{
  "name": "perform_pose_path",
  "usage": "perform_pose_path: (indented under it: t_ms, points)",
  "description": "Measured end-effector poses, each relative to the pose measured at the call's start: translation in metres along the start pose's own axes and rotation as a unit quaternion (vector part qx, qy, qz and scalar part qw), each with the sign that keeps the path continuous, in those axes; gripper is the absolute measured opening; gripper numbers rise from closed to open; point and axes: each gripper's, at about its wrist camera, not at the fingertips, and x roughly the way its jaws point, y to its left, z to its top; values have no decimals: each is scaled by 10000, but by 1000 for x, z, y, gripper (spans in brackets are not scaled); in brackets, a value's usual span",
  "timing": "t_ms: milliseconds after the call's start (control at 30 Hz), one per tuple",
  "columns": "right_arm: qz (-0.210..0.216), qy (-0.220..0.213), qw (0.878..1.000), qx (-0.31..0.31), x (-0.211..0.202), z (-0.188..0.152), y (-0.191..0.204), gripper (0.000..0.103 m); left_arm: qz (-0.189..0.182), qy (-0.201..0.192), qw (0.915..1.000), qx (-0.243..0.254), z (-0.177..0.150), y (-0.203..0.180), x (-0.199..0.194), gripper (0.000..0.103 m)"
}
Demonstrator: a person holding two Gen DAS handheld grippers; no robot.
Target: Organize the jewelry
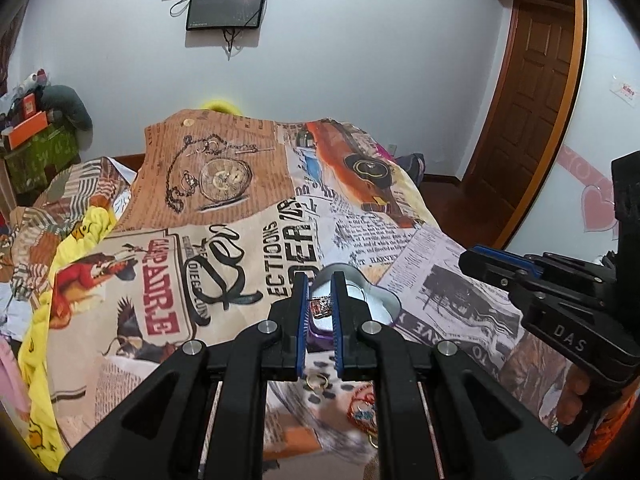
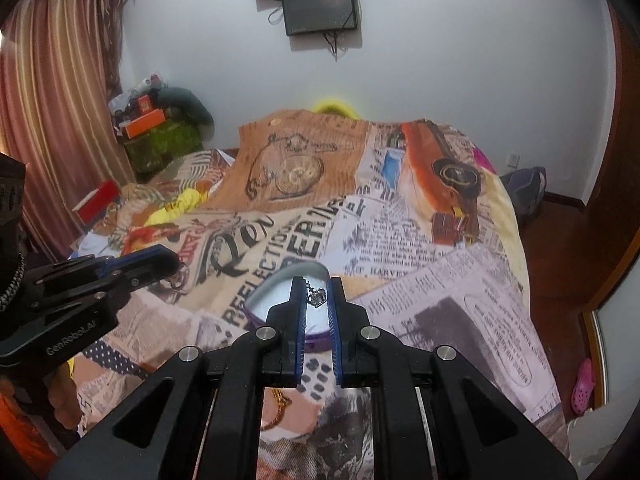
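Crown pendant (image 2: 317, 297) pinched in right hand-held gripper (image 2: 317, 300), ornate ring (image 1: 321, 306) in left (image 1: 320, 304), above box rim (image 2: 280, 276).

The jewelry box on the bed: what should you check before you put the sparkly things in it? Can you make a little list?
1. Left gripper has a piece: ok, a sparkly ornate piece sits pinched between its blue pads.
2. Right gripper has a piece: ok, a small crown-shaped charm on a fine chain hangs at its tips.
3. Jewelry box is open: ok, its pale lining shows.
4. Box is within reach: ok, it lies just beyond both sets of tips.
5. Chain hangs free of tangles: cannot tell, too fine to see.
6. Nothing left behind: not ok, gold rings still lie on the bedspread.
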Motion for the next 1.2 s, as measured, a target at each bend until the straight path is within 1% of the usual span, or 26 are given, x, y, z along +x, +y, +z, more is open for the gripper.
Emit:
perform_pose_path:
  t_ms: [233,467,767,1033,1200]
  points:
    - [70,-42,10000,30,9,6,2,9,12,91,9999,88,5,4,23,10]
    - [162,91,9998,71,30,5,2,9,27,395,9991,131,2,6,61,10]
    - [333,421,9985,76,58,0,-1,9,-185,691,9973,170,-1,2,89,10]
    - [493,709,9962,90,79,-4,-6,9,-303,892,9949,357,-5,-7,101,10]
    - [549,940,9940,66,89,-13,-8,9,-317,967,9940,400,-7,-9,106,10]
